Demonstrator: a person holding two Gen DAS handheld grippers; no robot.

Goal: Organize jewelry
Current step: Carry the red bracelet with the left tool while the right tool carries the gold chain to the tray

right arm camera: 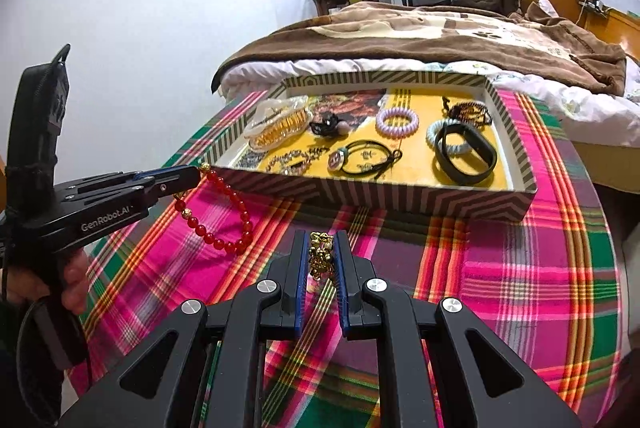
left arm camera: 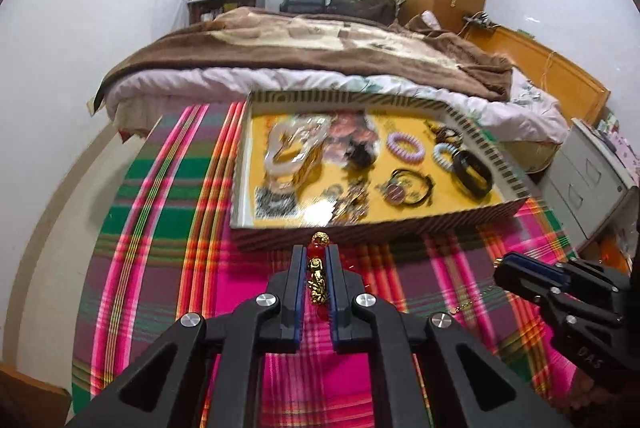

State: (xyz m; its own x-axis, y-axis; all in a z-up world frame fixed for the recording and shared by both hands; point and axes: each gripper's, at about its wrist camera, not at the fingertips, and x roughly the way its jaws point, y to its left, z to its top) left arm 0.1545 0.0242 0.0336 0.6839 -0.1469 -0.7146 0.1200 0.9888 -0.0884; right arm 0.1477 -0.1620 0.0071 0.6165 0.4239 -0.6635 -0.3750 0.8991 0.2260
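My left gripper (left arm camera: 316,252) is shut on a red bead bracelet (left arm camera: 318,282) with gold charms. In the right wrist view the left gripper (right arm camera: 196,171) holds it at the left, and the bracelet's loop (right arm camera: 240,203) hangs down to the plaid cloth. My right gripper (right arm camera: 322,238) is shut on a bunched gold chain piece (right arm camera: 320,258) just above the cloth. It also shows at the right edge as the right gripper (left arm camera: 506,270). Both grippers are in front of a striped box (left arm camera: 360,228) with a yellow floor, which holds several pieces of jewelry.
Inside the box (right arm camera: 360,193) lie a lilac coil tie (right arm camera: 397,121), a black band (right arm camera: 466,151), a black cord bracelet (right arm camera: 366,155) and a bagged gold piece (right arm camera: 276,131). The pink and green plaid cloth (right arm camera: 520,268) covers the table. A bed (right arm camera: 440,39) stands behind it.
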